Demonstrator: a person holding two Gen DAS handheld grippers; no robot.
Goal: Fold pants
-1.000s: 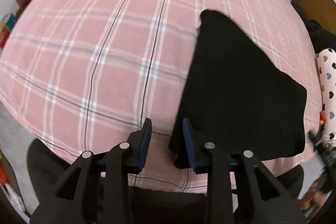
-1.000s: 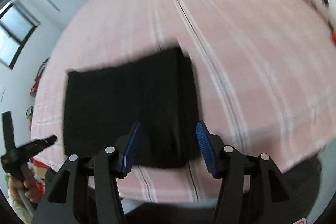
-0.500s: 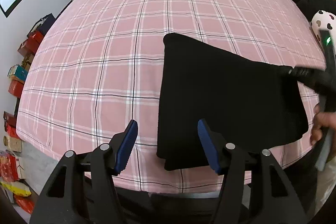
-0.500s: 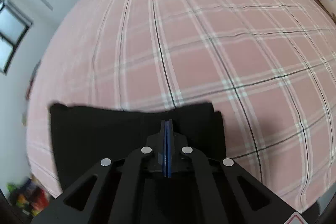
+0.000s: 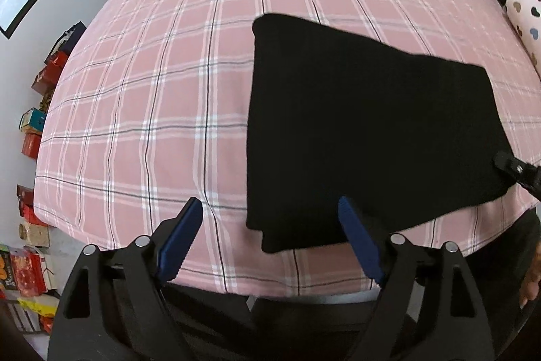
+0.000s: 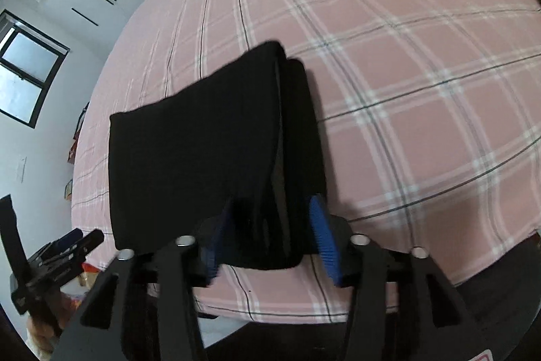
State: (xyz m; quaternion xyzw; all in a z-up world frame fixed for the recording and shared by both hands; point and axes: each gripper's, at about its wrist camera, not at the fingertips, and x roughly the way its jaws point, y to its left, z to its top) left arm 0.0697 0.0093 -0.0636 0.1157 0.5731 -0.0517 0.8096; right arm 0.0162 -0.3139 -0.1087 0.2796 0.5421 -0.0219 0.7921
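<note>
Black pants (image 5: 365,131): folded into a flat, roughly rectangular stack, lying on the bed near its front edge; stacked layers show along the right-hand side in the right wrist view (image 6: 209,151).

Bedsheet (image 5: 162,97): pink with white and dark plaid lines, smooth, covering the whole mattress.

Left gripper (image 5: 270,239): jaws wide and just now opening further; blue pads (image 5: 181,239) clear of the cloth. The near left corner of the pants lies in the gap between them, not pinched. Also seen at the left edge of the right wrist view (image 6: 64,249).

Right gripper (image 6: 270,239): jaws about half spread, just now opening from fully closed; the near right corner of the pants sits between the blue pads (image 6: 323,239). The picture is blurred here, so whether the pads press the cloth cannot be told. Its tip shows at the right edge of the left wrist view (image 5: 517,171).

Heart-print pillow (image 5: 525,12): white, at the bed's far right.

Boxes (image 5: 32,131): red and mixed, on the floor along the left wall.

Window (image 6: 23,73): dark-framed, upper left.
</note>
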